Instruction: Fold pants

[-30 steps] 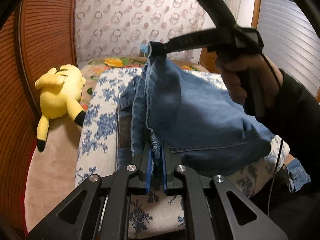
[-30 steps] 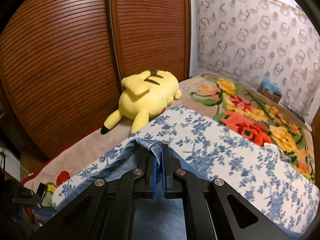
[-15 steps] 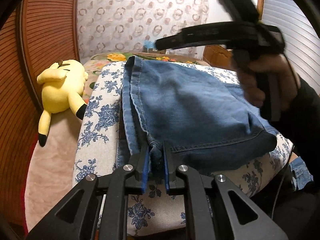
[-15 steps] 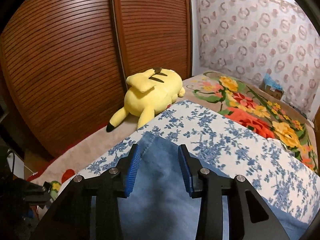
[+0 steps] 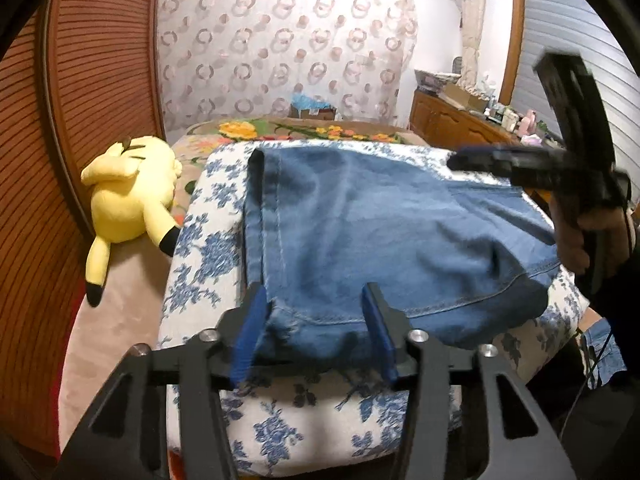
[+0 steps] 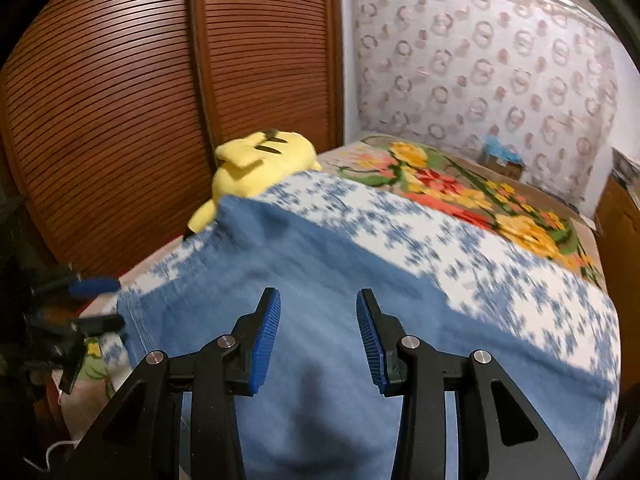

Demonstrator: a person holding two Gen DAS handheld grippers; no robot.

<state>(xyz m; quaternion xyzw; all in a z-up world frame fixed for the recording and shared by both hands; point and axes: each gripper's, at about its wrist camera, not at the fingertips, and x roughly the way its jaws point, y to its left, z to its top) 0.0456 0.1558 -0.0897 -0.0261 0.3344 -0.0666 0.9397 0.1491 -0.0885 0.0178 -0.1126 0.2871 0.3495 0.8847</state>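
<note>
We're looking at the jeans (image 5: 380, 240) lying folded on the blue-floral cushion (image 5: 200, 256), which is sitting on the bed w/ the flower blanket (image 6: 460, 176). Left gripper (image 5: 316, 332) is hovering at the near hem edge, jaws spread wide, nothing pinched; denim edge is sitting between the blue pads (image 5: 248, 332) but not clamped. Right gripper (image 6: 318, 336) is also spread, hanging over the denim, holding nothing. In the left view it's blurred, off to the right side above the fabric.

Handling, as we're judging it: denim is looking thick, fairly heavy, soft but w/ some body, so it's draping over the cushion edge on the right and probably holding a crease ok. Not slippery, not fragile. Doubled layers = bulky pinch. We're thinking the best holds are the stitched hem/seam at the near edge and the far left corner (image 5: 256, 156), where thickness gives the pads bite. Mid-panel grabs would prob just bunch it. Yellow plush (image 5: 128, 192) is lying beside the cushion, apart from the jeans.
</note>
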